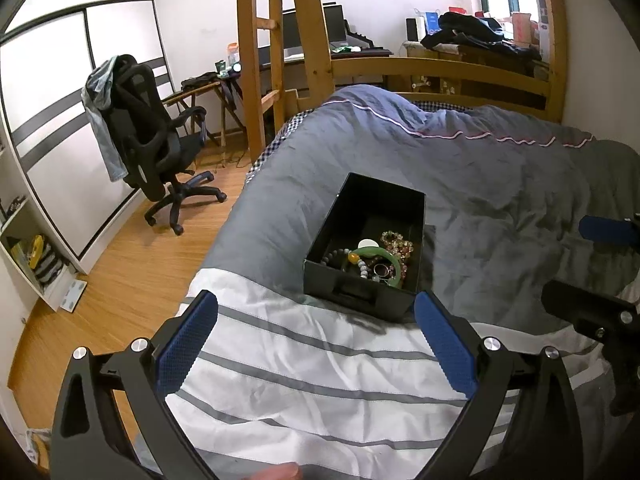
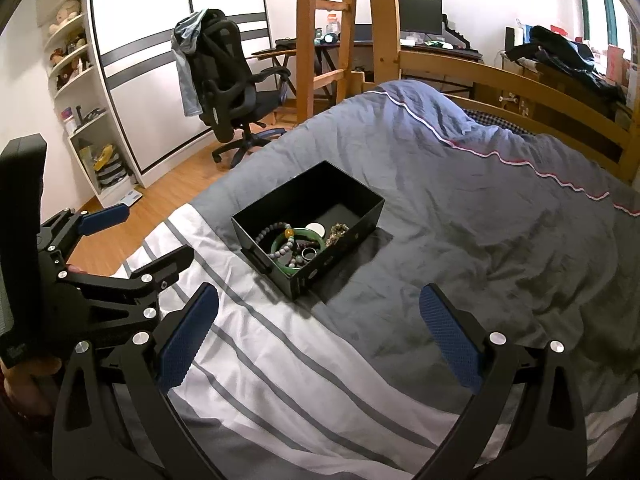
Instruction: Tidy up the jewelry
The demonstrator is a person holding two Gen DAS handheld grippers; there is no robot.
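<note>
- Jewelry (image 1: 374, 260) is lying heaped inside the black box (image 1: 352, 216) on the bed (image 1: 500, 200).
- Left claw (image 1: 316, 344) and right claw (image 2: 320, 340) are hovering spread, holding nothing.
- Sorted already, or awaiting sorting: the scene is fitting both.

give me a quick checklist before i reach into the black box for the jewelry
1. Left tongs open and empty: ok.
2. Right tongs open and empty: ok.
3. Black box has no lid on and sits level on the bed cover: ok.
4. Green bangle lies on top and is reachable: ok.
5. Bead bracelets free of the bangle: not ok, they overlap.
6. Small ring loose or tangled: cannot tell.
</note>
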